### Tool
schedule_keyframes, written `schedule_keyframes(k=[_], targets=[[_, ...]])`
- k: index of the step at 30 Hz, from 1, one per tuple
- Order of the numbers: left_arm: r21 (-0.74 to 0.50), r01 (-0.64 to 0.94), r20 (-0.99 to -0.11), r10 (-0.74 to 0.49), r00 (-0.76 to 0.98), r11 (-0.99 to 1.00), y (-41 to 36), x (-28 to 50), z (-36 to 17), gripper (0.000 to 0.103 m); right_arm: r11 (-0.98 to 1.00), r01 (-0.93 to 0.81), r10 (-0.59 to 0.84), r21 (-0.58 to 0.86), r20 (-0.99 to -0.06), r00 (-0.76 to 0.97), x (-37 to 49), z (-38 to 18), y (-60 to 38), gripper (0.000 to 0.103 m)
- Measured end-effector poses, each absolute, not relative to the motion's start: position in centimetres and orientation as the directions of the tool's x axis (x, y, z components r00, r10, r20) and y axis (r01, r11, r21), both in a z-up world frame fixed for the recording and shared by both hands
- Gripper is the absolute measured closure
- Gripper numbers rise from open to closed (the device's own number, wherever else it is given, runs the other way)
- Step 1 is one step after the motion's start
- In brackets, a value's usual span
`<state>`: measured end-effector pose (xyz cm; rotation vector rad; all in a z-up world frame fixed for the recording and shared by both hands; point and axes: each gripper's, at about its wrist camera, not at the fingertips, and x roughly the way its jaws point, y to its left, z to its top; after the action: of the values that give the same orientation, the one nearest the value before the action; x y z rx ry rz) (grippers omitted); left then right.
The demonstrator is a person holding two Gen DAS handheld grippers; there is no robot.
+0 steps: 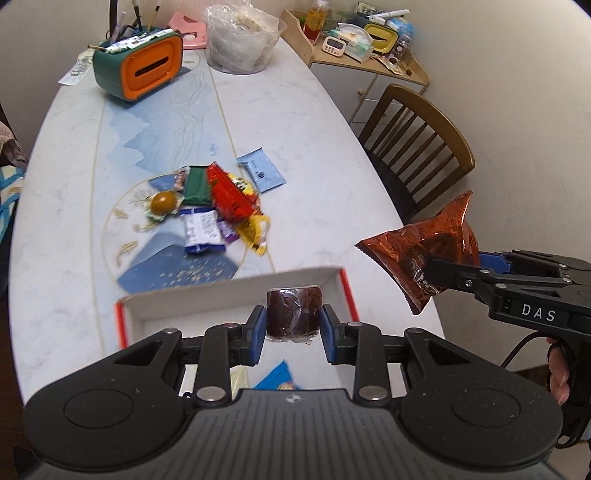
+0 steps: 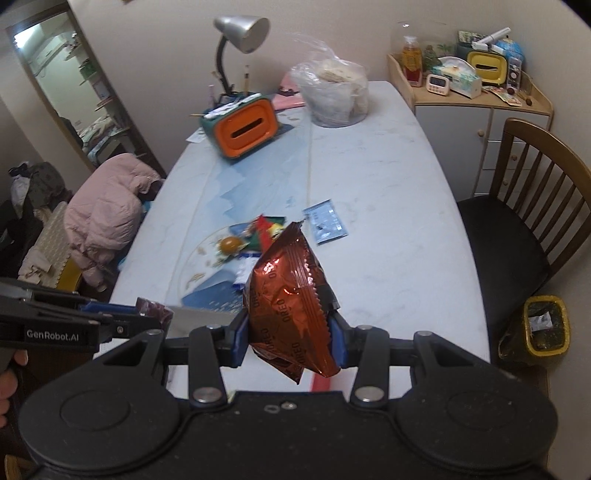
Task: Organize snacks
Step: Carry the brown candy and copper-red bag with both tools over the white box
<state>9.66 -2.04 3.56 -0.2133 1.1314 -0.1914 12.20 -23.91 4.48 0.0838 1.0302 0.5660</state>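
My left gripper [image 1: 292, 324] is shut on a small dark brown wrapped snack [image 1: 293, 311] and holds it above a white box with a red rim [image 1: 236, 291] at the table's near edge. A blue packet [image 1: 277, 378] lies in the box. My right gripper [image 2: 291, 341] is shut on an orange-brown Oreo bag [image 2: 290, 291] and holds it in the air to the right of the box; the bag also shows in the left wrist view [image 1: 424, 254]. A pile of snack packets [image 1: 218, 210] lies mid-table, with a light blue sachet [image 1: 261, 170] beside it.
An orange and green tissue box [image 1: 138, 68] and a bagged clear bowl [image 1: 242, 37] stand at the far end of the table. A wooden chair [image 1: 417, 147] is at the right. A yellow bin [image 2: 543, 325] sits on the floor. A desk lamp [image 2: 240, 33] stands at the back.
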Motion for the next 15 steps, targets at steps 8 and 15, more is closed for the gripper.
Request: schedule_keyframes(k=[8, 15], targets=[[-0.208, 0.040, -0.903, -0.208, 0.376, 0.977, -0.2, 5.0, 3.5, 0.073, 0.829, -0.448, 0.504, 0.335, -0.794, 0.340, 7.9, 4.0, -21.9, 0.060], [-0.188, 0.022, -0.934, -0.186, 0.306, 0.982, 0.5, 2.6, 0.7, 0.073, 0.825, -0.447, 0.495, 0.347, -0.825, 0.273, 6.1, 1.1, -20.3, 0.060]])
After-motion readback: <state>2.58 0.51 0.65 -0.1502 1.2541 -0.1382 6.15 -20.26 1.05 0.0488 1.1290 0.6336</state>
